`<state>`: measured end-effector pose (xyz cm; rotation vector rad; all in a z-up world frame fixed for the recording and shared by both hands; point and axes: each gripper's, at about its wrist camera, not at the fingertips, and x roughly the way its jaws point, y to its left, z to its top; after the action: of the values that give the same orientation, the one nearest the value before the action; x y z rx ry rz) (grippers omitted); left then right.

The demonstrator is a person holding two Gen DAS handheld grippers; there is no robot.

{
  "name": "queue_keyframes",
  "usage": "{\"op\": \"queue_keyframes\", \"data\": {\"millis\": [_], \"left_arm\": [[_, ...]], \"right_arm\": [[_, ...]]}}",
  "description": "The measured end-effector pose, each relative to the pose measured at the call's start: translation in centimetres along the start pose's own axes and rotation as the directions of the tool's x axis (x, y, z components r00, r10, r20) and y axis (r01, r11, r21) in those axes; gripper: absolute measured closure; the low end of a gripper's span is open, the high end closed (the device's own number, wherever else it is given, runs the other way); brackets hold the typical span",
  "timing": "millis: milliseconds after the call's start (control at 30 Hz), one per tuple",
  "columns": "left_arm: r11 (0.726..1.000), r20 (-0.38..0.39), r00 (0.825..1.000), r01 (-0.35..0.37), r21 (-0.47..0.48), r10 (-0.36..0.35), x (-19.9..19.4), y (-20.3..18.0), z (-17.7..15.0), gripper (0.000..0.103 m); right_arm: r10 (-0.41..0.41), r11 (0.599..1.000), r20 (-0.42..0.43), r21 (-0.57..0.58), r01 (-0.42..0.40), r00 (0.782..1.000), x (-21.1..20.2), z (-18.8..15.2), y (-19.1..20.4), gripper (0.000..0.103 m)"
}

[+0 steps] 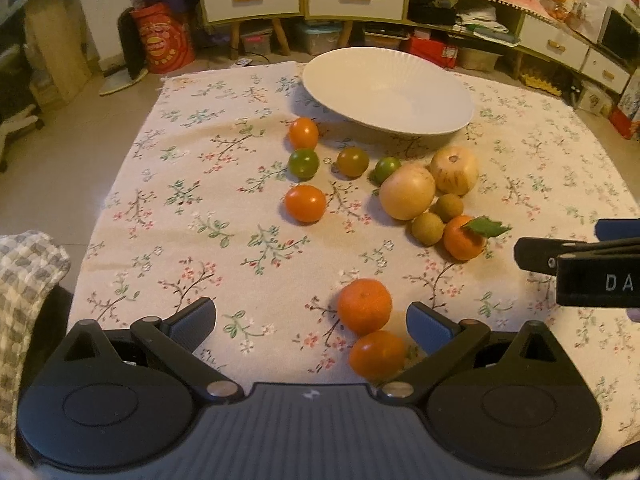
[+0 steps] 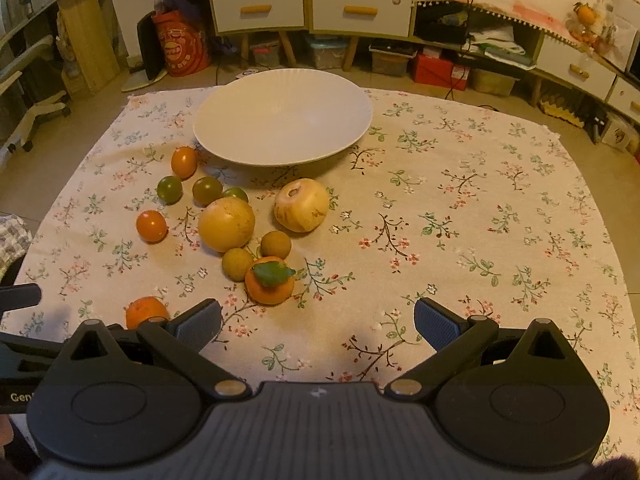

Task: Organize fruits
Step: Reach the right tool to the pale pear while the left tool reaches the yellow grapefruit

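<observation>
Left gripper (image 1: 311, 325) wide open, empty, tangerine (image 1: 364, 306) between fingers, right gripper (image 2: 318, 323) likewise, white bowl (image 1: 420, 122) seemingly empty

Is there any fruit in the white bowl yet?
No, the white bowl is bare inside; the fruits, like the leafy orange, lie on the tablecloth.

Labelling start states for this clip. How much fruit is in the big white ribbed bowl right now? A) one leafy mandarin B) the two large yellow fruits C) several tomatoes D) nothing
D: the large white ribbed bowl shows only its bare inside in both wrist views, while every fruit, including the orange mandarin with a green leaf, lies on the floral tablecloth in front of it.
</observation>
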<state>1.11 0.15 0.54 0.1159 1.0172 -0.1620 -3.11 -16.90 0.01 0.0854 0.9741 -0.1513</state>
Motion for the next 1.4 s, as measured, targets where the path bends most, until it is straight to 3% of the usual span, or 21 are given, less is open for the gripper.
{"op": "queue_keyframes", "data": {"millis": [233,533,733,933,1400], "left_arm": [[0.998,0.039,0.999,0.006,0.060,-0.008,-0.1,0.0,2.0,0.014],[0.993,0.044,0.994,0.092,0.072,-0.095,1.7,-0.5,4.4,0.014],[0.986,0.084,0.984,0.152,0.066,-0.157,3.4,-0.9,4.5,0.015],[0.969,0.102,0.964,0.242,0.058,-0.247,5.4,-1.2,4.7,0.024],[0.947,0.146,0.936,0.318,0.032,-0.320,7.6,-1.0,4.4,0.045]], "right_arm": [[0.100,0.994,0.029,0.031,-0.100,0.995,-0.9,1.9,-0.7,0.002],[0.095,0.995,0.059,-0.013,-0.094,0.994,-0.6,4.6,-0.9,0.007],[0.100,0.994,0.080,0.045,-0.104,0.992,1.2,5.0,-2.0,0.007],[0.115,0.991,0.031,0.067,-0.117,0.993,4.3,4.5,-3.2,0.012],[0.189,0.982,0.019,0.023,-0.189,0.982,6.6,4.4,-3.2,0.026]]}}
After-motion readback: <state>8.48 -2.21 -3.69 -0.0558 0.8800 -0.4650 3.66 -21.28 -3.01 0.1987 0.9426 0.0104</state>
